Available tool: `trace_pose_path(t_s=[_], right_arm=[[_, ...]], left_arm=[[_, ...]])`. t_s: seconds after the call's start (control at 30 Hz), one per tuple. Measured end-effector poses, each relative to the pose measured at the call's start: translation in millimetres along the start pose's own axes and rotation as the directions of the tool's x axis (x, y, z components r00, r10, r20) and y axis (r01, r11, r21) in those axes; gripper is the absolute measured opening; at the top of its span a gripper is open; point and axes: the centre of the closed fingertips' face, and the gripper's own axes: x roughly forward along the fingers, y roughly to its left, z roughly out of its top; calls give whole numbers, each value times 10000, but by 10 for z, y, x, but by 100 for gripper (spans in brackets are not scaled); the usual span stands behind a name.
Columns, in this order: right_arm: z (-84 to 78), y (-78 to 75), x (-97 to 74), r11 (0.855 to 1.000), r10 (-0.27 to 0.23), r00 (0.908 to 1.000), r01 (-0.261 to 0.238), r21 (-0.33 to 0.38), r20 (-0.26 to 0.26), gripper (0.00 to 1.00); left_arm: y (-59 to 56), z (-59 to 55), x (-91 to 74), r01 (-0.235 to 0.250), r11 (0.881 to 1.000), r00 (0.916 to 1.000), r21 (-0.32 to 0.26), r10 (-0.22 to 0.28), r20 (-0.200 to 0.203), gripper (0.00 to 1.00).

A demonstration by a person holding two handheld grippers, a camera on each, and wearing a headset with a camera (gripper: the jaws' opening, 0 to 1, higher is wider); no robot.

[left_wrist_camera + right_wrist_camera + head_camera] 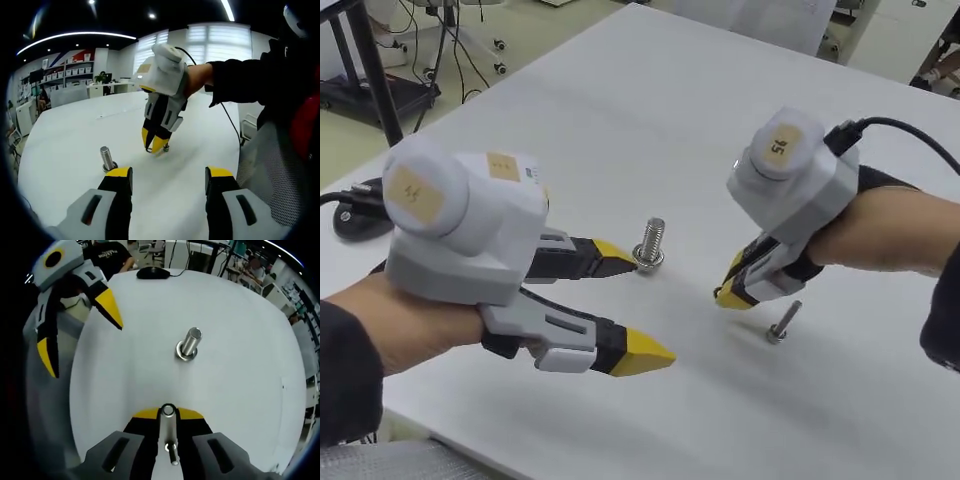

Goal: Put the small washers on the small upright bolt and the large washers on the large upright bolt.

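Right claw (724, 296): clenched on what looks like a small washer (168, 410). Small bolt (783, 322): upright on table (620, 120), just behind that claw's tips, so reached by drawing back. Left claw (632, 305): released, farther off, 1 tip beside large bolt (651, 238), large washers (648, 263) at its base.

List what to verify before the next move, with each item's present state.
1. Grip: right gripper jaws shut on a small washer: ok.
2. Target: small bolt standing upright: cannot tell, it looks tilted in the head view.
3. Other post: large bolt upright, a washer at its base: ok.
4. Spare tool: left gripper jaws open, empty: ok.
5. Clearance: the two tools apart: ok.
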Motion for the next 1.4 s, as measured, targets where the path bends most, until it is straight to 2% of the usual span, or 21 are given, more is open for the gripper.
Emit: trace_pose_path(t_s=[0.37, 0.7, 0.93, 1.4], right_arm=[[23, -7, -447, 9983, -565, 9971, 559, 141, 519, 13], [-194, -120, -726, 9934, -1090, 9932, 1073, 415, 402, 13], [-421, -156, -740, 9912, -1160, 9932, 1154, 656, 45, 13], [-560, -121, -507, 9947, -756, 9963, 783, 660, -416, 13]], left_arm=[[-4, 9, 5, 22, 10000, 10000, 25, -22, 11, 58], [-5, -3, 19, 60, 10000, 10000, 23, -60, -32, 58], [2, -9, 35, 58, 10000, 10000, 21, -58, -54, 58], [4, -25, 36, 63, 10000, 9999, -20, -63, -101, 58]])
